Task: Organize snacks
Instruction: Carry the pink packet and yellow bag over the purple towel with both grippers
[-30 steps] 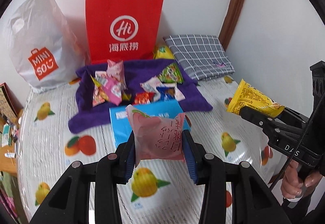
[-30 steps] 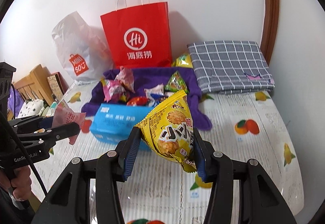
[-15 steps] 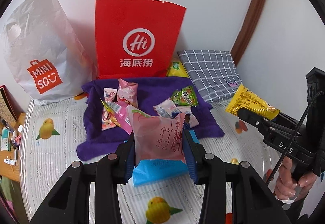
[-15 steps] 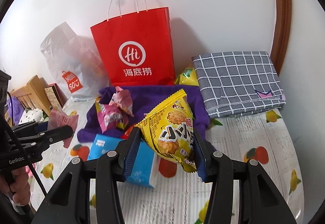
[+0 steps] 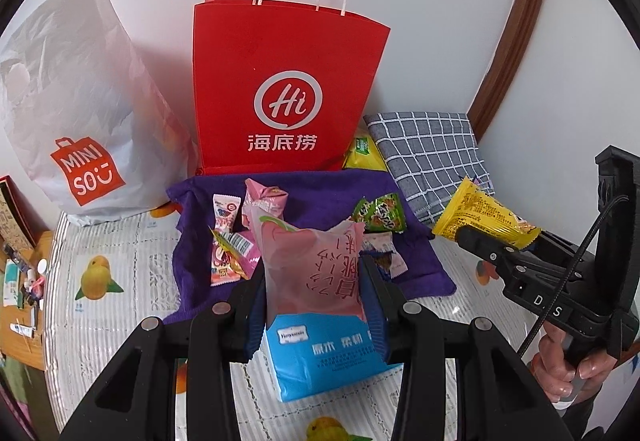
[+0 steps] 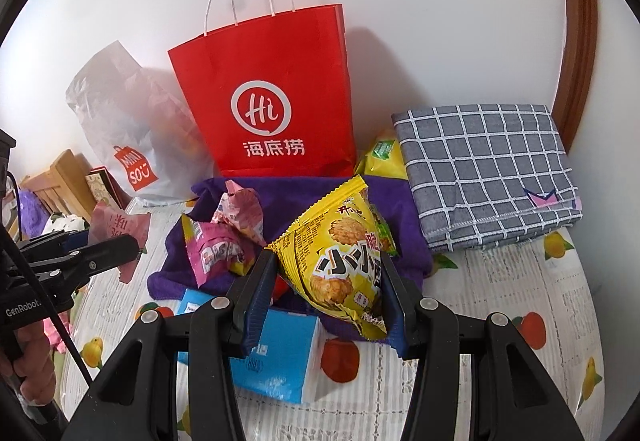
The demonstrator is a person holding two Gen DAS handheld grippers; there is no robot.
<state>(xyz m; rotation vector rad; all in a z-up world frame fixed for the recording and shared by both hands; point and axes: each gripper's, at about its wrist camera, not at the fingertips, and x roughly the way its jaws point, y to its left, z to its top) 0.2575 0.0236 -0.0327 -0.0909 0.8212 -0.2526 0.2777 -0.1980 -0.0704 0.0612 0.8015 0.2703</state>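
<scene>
My left gripper (image 5: 314,297) is shut on a pink snack packet (image 5: 310,265), held above the blue box (image 5: 320,353); it also shows in the right wrist view (image 6: 116,227). My right gripper (image 6: 326,293) is shut on a yellow snack bag (image 6: 340,253), seen too in the left wrist view (image 5: 480,219). A red paper bag (image 5: 288,89) (image 6: 272,101) stands upright against the wall behind a purple cloth (image 5: 320,193) that bears several small snack packets (image 5: 230,245) (image 6: 224,241).
A white Miniso plastic bag (image 5: 76,113) stands left of the red bag. A folded grey checked cloth (image 6: 484,169) lies at the right, a yellow-green packet (image 6: 382,157) beside it. The fruit-print tablecloth (image 5: 116,281) covers the table. Wooden furniture (image 6: 60,177) is at the left.
Both grippers have moved forward and up toward the red bag with their snacks; the bag looms larger and the blue box now lies under the grippers.
</scene>
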